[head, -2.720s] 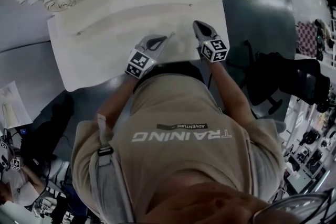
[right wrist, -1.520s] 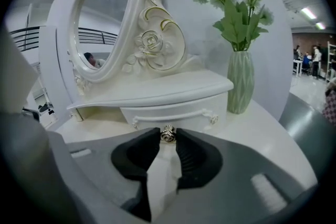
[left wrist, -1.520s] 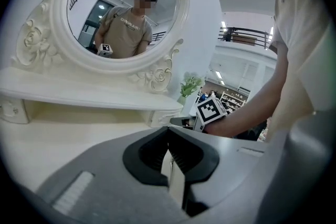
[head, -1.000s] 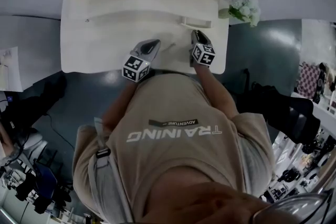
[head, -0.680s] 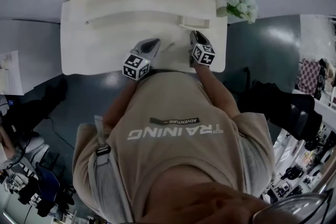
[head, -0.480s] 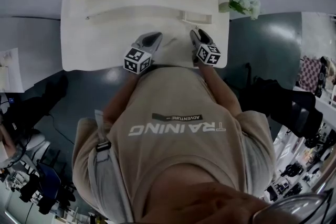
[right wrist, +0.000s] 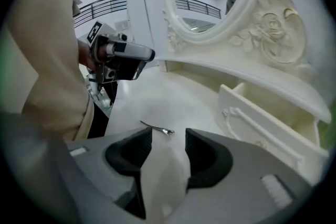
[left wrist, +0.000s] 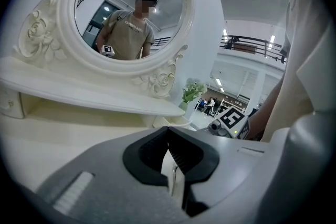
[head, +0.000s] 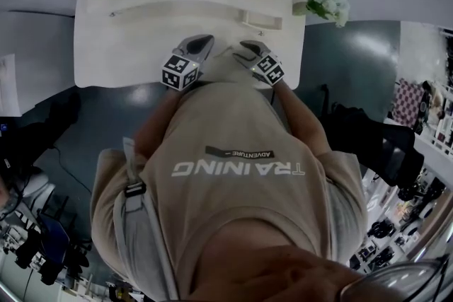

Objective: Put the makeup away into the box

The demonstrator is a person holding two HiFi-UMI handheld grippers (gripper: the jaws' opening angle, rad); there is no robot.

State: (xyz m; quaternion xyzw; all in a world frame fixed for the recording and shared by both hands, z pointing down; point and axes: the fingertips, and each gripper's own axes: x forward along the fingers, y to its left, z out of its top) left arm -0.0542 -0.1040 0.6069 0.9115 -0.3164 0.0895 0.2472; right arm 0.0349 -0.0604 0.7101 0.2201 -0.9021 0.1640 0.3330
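A thin silver makeup tool [right wrist: 157,128] lies on the white vanity top [head: 120,46], just beyond my right gripper's tips. My right gripper [right wrist: 169,136] [head: 244,47] is open; its jaws have just widened and only bare tabletop shows between them. A small white drawer-like box [right wrist: 262,123] [head: 263,19] stands pulled out under the shelf, to the right of that gripper. My left gripper [left wrist: 168,131] [head: 202,44] hovers over the front of the vanity with its jaws shut, tips meeting, and I see nothing held in them. Its body [right wrist: 118,57] shows at the upper left in the right gripper view.
An ornate oval mirror [left wrist: 126,8] and a shelf [left wrist: 94,97] rise at the back of the vanity. A vase of white flowers [head: 322,2] stands off the right rear corner. The person's torso presses close to the vanity's front edge [head: 212,81].
The right gripper has swung left from beside the drawer toward the middle of the vanity and rolled over. The left gripper has stayed put.
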